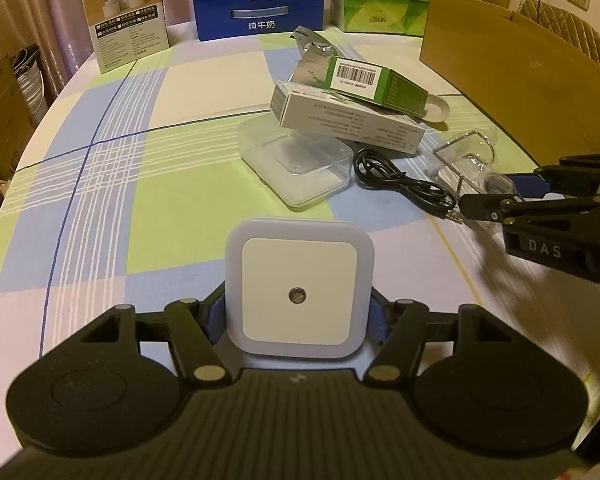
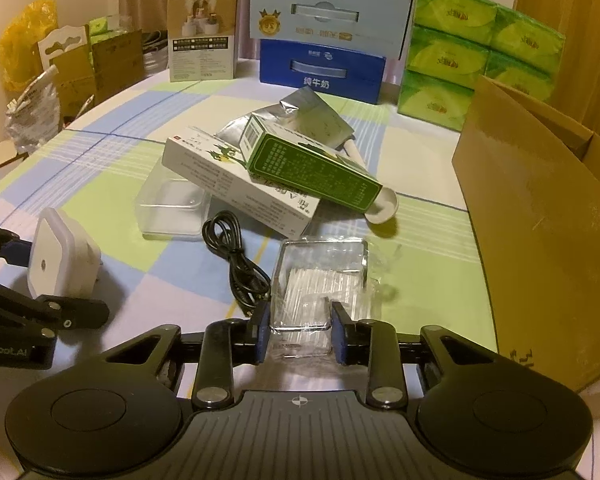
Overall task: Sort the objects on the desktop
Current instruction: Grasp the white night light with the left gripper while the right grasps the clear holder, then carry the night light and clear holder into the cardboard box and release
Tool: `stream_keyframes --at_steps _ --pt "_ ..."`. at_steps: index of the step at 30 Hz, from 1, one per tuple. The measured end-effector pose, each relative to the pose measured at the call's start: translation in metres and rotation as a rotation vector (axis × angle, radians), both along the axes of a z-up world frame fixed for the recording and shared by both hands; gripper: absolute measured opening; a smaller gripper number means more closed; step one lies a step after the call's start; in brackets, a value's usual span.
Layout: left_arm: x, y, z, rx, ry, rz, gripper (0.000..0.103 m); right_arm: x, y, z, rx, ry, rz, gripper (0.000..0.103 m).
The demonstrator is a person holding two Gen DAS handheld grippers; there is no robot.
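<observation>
**Both claws loaded, desk still a mess**

Left gripper [image 1: 300, 312] clamped on the square white night light [image 1: 299, 286], pads pressing both sides, light held upright just above the checked tablecloth [image 1: 112, 184], toward its near edge. Right gripper [image 2: 300, 334] closed down on the clear plastic box [image 2: 318, 280] of thin white sticks, blue pads against its near end, crinkly wrap bunched around it. Black cable [image 2: 236, 256] coiled just left of that box, plug end touching near the left pad. Mid-table: green carton [image 2: 308, 164] leaning across the white carton [image 2: 236, 178], over an empty clear tray [image 2: 172, 208]. Brown cardboard box [image 2: 540, 216] along the right edge.
</observation>
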State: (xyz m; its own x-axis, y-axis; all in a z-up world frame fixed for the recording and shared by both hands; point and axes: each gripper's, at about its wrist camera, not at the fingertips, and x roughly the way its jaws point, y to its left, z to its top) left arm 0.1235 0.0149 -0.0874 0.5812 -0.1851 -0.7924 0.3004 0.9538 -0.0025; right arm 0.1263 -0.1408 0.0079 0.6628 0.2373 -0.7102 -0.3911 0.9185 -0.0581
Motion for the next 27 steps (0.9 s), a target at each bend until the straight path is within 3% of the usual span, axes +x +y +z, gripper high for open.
stream_keyframes --at_steps 16,27 --pt "-0.009 -0.004 0.018 -0.015 -0.061 -0.007 0.061 -0.014 -0.011 0.024 0.045 -0.062 -0.019 0.028" --pt "-0.012 -0.024 0.063 -0.044 -0.149 -0.059 0.061 -0.028 -0.037 0.081 0.093 -0.188 -0.053 0.028"
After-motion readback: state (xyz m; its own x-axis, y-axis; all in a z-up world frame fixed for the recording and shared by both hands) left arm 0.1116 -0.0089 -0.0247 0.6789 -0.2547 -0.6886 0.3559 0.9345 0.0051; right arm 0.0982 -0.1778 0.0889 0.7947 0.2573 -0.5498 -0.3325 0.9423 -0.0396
